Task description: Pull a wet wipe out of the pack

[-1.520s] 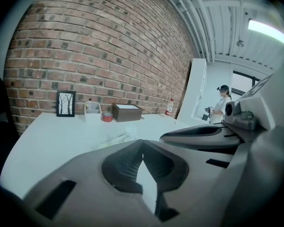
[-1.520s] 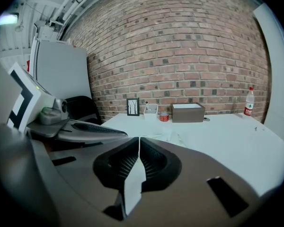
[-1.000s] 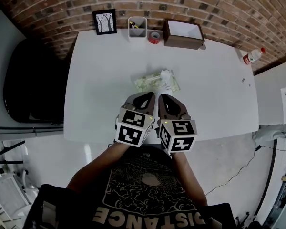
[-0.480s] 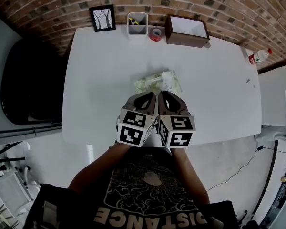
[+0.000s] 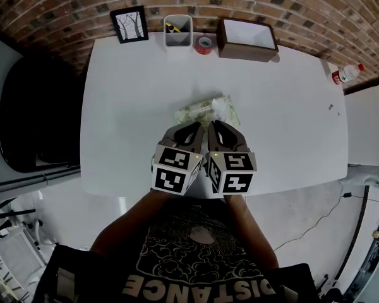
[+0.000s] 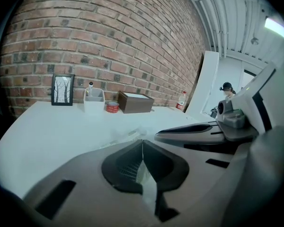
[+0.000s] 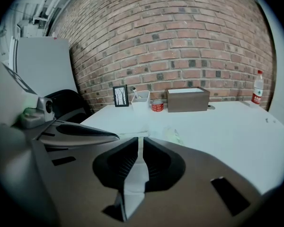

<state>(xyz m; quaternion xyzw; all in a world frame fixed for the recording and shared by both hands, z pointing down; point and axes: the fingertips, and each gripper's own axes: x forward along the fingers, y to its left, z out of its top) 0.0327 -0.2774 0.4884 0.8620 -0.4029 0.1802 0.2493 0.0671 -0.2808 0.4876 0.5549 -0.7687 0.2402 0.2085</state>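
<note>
The wet wipe pack (image 5: 202, 111) lies pale green and crumpled at the middle of the white table (image 5: 126, 106), with a white wipe (image 5: 223, 105) bunched at its right end. My left gripper (image 5: 201, 124) and right gripper (image 5: 213, 123) sit side by side just short of the pack, with their tips pointing at it. Both are shut with nothing between the jaws. In the left gripper view the left gripper (image 6: 142, 141) has its tips touching. In the right gripper view only a thin slit shows at the right gripper (image 7: 141, 138), and the pack (image 7: 174, 135) lies just beyond it.
Along the brick wall stand a framed picture (image 5: 129, 24), a white pen cup (image 5: 179, 31), a red tape roll (image 5: 204, 44) and a brown box (image 5: 246, 40). A bottle (image 5: 344, 76) sits at the far right corner. A black chair (image 5: 31, 112) stands to the left.
Both grippers have stayed shut side by side in front of the pack. The head view has shifted slightly. The pack has not moved.
</note>
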